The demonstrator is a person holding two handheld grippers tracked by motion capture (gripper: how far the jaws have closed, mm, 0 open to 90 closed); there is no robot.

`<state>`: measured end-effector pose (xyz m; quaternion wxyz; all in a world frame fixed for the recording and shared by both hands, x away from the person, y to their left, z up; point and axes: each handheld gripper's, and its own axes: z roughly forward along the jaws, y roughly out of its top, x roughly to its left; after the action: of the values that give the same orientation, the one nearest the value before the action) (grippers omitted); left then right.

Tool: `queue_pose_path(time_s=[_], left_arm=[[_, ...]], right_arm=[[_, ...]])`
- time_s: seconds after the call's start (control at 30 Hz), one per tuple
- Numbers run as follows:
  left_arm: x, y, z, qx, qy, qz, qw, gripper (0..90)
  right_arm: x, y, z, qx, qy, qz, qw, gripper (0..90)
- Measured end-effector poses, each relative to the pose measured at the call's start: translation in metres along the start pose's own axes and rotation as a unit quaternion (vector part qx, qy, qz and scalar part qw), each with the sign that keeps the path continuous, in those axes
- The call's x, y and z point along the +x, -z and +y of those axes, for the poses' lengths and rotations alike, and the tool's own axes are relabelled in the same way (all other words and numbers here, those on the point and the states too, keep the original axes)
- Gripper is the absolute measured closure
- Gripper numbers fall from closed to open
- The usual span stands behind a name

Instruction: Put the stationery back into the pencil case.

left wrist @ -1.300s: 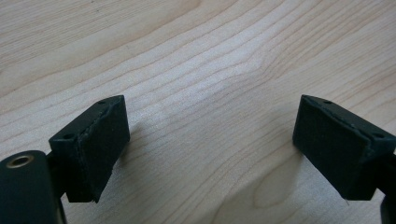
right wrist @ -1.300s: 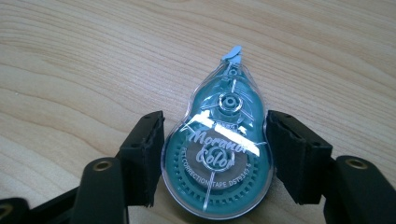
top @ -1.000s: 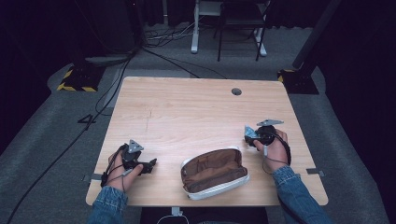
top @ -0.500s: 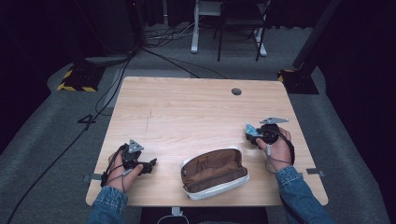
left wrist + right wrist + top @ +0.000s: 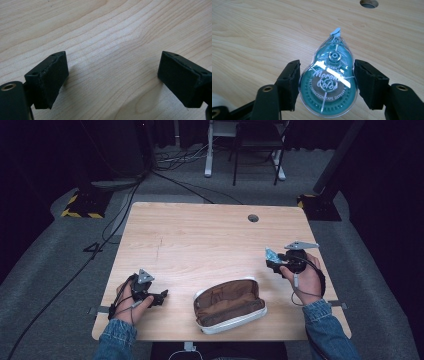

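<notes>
Left gripper (image 5: 162, 296) sits low near the table's front-left corner, jaws spread wide with nothing but bare wood between them. Just to its right the open pencil pouch (image 5: 229, 304) lies by the front edge, mouth up. Further right, the right gripper (image 5: 327, 82) is clamped on a teal correction tape dispenser (image 5: 328, 82), held off the wooden table (image 5: 200, 240). Looks like the carry step to me, so next it needs a swing left and down into the pouch. Plenty of bare tabletop between them; only the pouch's rim and that close front edge need watching.
</notes>
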<state>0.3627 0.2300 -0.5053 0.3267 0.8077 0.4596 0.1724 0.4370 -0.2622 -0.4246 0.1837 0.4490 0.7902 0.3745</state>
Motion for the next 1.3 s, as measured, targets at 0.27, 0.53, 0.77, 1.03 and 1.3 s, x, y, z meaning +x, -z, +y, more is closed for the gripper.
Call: queue_pose_path(time_s=[0.27, 0.53, 0.77, 1.03, 1.3], left_arm=[[0.000, 0.000, 0.000, 0.000, 0.001, 0.000, 1.0000, 9.8], [0.000, 0.000, 0.000, -0.001, 0.001, -0.001, 1.0000, 9.6], [0.000, -0.001, 0.001, 0.001, 0.001, -0.001, 1.0000, 9.3], [-0.001, -0.001, 0.001, 0.000, 0.002, -0.001, 1.0000, 9.3], [-0.001, -0.001, 0.001, 0.000, 0.002, -0.001, 1.0000, 9.3]], right_arm=[[0.015, 0.023, 0.012, -0.003, 0.013, 0.024, 0.9996, 40.0], [0.035, 0.039, 0.020, 0.000, 0.031, 0.049, 0.9983, 40.0], [0.052, 0.051, 0.025, -0.003, 0.050, 0.075, 0.9959, 40.0], [0.067, 0.061, 0.029, 0.001, 0.063, 0.099, 0.9931, 39.9], [0.079, 0.064, 0.030, 0.004, 0.081, 0.119, 0.9896, 39.9]])
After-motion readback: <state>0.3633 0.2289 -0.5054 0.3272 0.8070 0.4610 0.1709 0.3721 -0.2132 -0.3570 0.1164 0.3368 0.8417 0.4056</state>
